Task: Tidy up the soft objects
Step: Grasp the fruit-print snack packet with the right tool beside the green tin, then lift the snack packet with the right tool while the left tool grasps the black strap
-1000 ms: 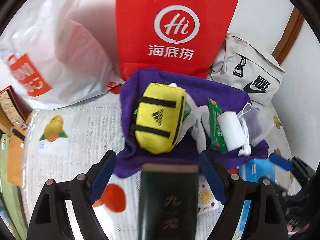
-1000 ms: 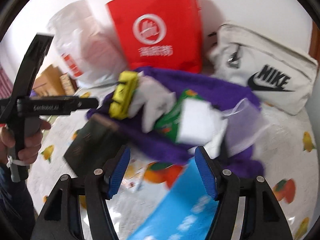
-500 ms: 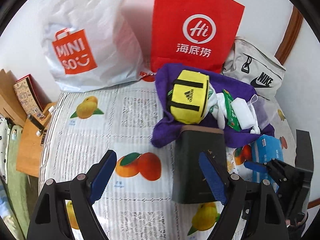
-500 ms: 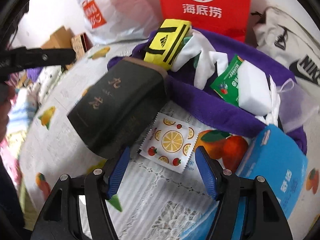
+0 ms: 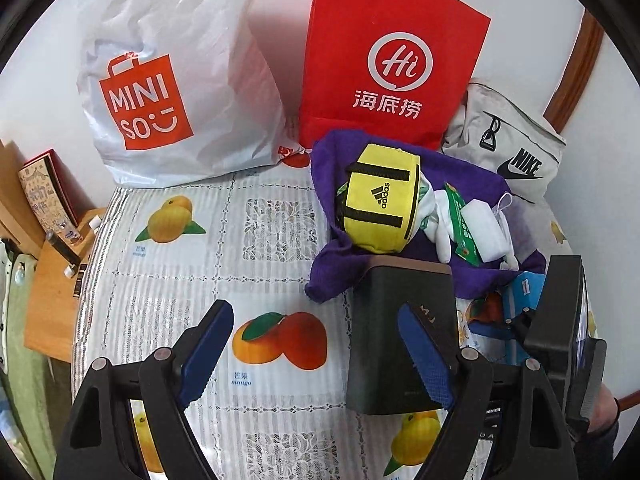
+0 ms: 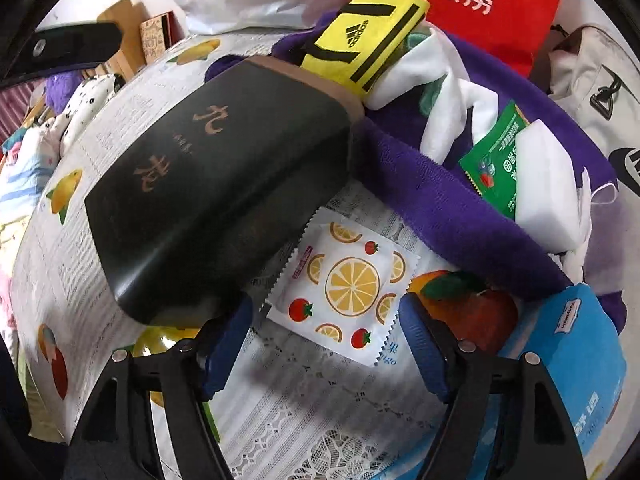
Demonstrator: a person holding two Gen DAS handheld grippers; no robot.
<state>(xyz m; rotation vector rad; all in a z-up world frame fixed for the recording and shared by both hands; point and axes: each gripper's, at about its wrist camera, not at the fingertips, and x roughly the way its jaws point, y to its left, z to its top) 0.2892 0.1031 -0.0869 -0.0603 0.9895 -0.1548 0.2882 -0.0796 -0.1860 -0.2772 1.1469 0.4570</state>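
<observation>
Yellow pouch [image 5: 380, 204] with black stripes; purple towel [image 6: 448, 196]; black box [image 6: 208, 184] with gold lettering; white sachet [image 6: 344, 284] printed with lemons, strawberries; red bag [image 5: 394, 56].

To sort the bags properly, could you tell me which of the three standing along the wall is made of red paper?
The middle one, the red Hi bag. The Miniso bag left of it is white plastic, and the Nike bag on its right is pale fabric.

Two shopping bags [image 5: 176, 92], one dark box [image 5: 400, 332].
</observation>
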